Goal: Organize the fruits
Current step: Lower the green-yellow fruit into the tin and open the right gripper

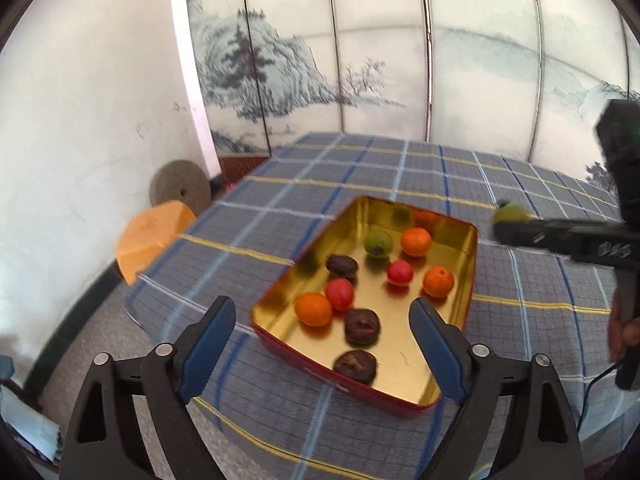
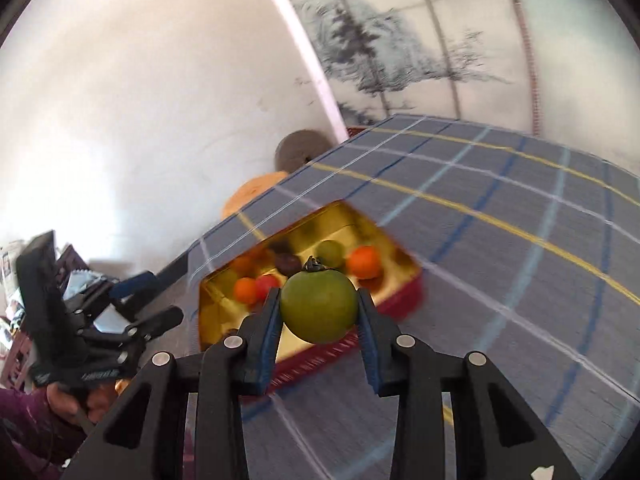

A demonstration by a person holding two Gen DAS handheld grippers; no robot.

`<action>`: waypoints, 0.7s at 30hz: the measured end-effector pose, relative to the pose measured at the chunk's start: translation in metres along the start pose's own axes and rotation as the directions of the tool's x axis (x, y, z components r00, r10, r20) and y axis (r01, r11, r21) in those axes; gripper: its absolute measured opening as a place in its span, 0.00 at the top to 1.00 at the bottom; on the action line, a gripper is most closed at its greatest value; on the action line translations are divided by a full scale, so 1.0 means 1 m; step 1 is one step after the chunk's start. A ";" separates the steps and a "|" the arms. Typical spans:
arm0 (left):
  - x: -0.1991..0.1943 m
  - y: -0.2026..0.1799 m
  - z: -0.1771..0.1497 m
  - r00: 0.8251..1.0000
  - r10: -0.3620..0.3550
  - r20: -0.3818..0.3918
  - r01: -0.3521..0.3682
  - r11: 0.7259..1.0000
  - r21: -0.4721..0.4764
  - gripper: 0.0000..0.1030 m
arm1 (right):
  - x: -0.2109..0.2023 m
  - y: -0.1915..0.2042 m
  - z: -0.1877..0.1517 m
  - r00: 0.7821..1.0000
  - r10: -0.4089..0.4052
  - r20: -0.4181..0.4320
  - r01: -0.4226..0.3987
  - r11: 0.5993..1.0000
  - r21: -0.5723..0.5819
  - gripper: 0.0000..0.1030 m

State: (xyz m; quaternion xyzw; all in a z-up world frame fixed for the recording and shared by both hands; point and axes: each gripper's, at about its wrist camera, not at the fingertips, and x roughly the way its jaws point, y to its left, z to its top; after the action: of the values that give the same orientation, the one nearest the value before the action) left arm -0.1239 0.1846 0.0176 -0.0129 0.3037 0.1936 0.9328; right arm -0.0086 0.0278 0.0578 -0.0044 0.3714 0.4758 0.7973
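Note:
A gold-lined red tin [image 1: 468, 240] sits on the checked tablecloth and holds several fruits: orange ones [image 1: 416, 241], red ones [image 1: 339, 294], dark brown ones [image 1: 362, 326] and a green one [image 1: 378, 243]. My left gripper [image 1: 324, 336] is open and empty, above the tin's near end. My right gripper [image 2: 319, 310] is shut on a green tomato-like fruit [image 2: 319, 306] with a dark stem, held in the air just right of the tin [image 2: 404, 300]. In the left wrist view the right gripper shows with that fruit [image 1: 510, 213] at the right.
The table has a blue-grey checked cloth [image 1: 360, 168]. An orange stool [image 1: 150, 236] and a round stone disc [image 1: 180, 188] stand off the table's left side by the white wall. A painted folding screen [image 1: 360, 60] stands behind the table. Clutter [image 2: 76, 280] lies at the left.

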 end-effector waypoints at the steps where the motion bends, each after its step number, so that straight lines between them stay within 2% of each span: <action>1: -0.002 0.001 0.000 1.000 0.013 0.010 -0.013 1.000 0.005 0.08 | 0.012 0.006 0.001 1.000 0.016 -0.014 -0.016 1.000 0.000 0.68; 8: -0.005 0.008 0.000 0.997 0.058 0.043 -0.060 0.998 0.036 0.03 | 0.059 0.018 0.001 0.996 0.007 -0.083 -0.006 1.000 0.007 0.67; 15: -0.009 0.020 0.002 0.996 0.055 0.075 -0.055 0.999 0.000 0.01 | 0.088 0.018 0.002 0.992 -0.009 -0.123 0.012 1.000 0.024 0.67; 21: -0.010 0.028 0.007 0.998 0.028 0.053 -0.026 0.999 -0.039 0.01 | 0.102 0.019 0.004 0.990 -0.022 -0.139 0.027 0.999 0.030 0.66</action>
State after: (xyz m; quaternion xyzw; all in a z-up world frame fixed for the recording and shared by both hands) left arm -0.1377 0.2078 0.0312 -0.0214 0.2752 0.2125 0.9374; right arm 0.0067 0.1163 0.0062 -0.0293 0.4332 0.4586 0.7753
